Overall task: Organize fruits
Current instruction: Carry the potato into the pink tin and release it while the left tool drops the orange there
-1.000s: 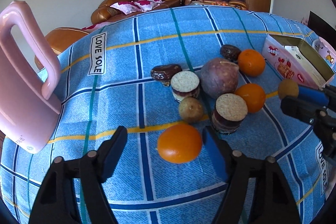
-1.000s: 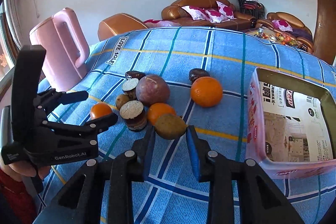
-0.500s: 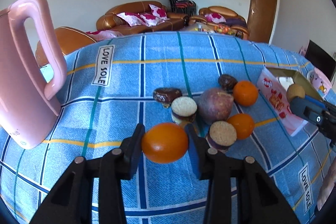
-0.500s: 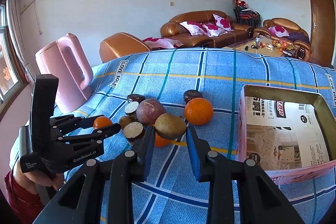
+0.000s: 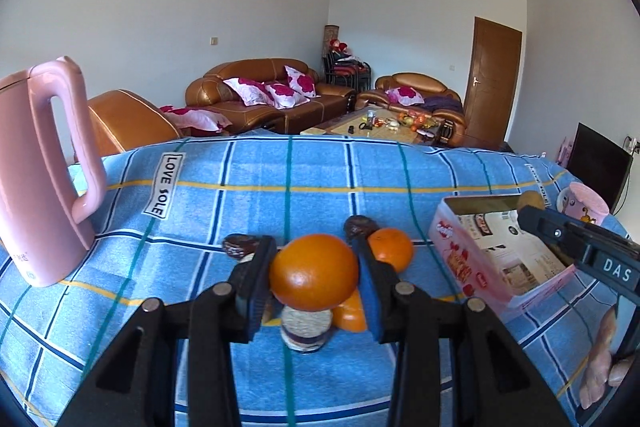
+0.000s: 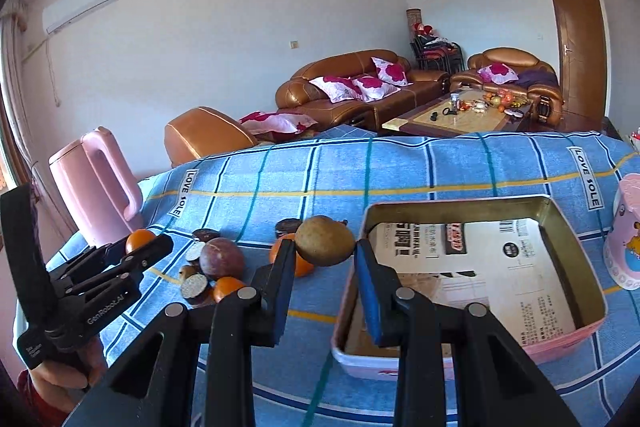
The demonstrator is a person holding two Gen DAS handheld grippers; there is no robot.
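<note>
**Mia:** What is the left gripper (image 5: 314,277) holding?

**Ben:** An orange (image 5: 314,277). It is round, bright and shiny, with a little white glint on its skin. The two blue pads squeeze it from both sides, and it hangs up above the blue checked cloth (image 5: 248,211).

**Mia:** And the right gripper (image 6: 325,263)?

**Ben:** Its fingers are clamped on a small brown-green fruit (image 6: 325,241). That fruit looks dull and a bit speckled, like an egg. It hangs just at the near left rim of the pink tin box (image 6: 560,227).

**Mia:** What does the box look like?

**Ben:** It is open on top, gold inside, with printed paper lying flat on the bottom. It sits on the right side of the cloth.

**Mia:** Where are the other fruits?

**Ben:** In a bunch on the cloth, left of the box. There is a big round purple fruit (image 6: 221,259) with pale marks. A second orange (image 5: 390,249) lies just beside it, and a third orange (image 6: 227,287) sits nearer. A cut piece with a dark skin and a pale, crumbly top (image 6: 195,286) stands close to them.

**Mia:** What is the tall pink thing?

**Ben:** A pink kettle (image 5: 38,179) with a big handle. It stands far off on the left, well apart from the fruits.
</note>
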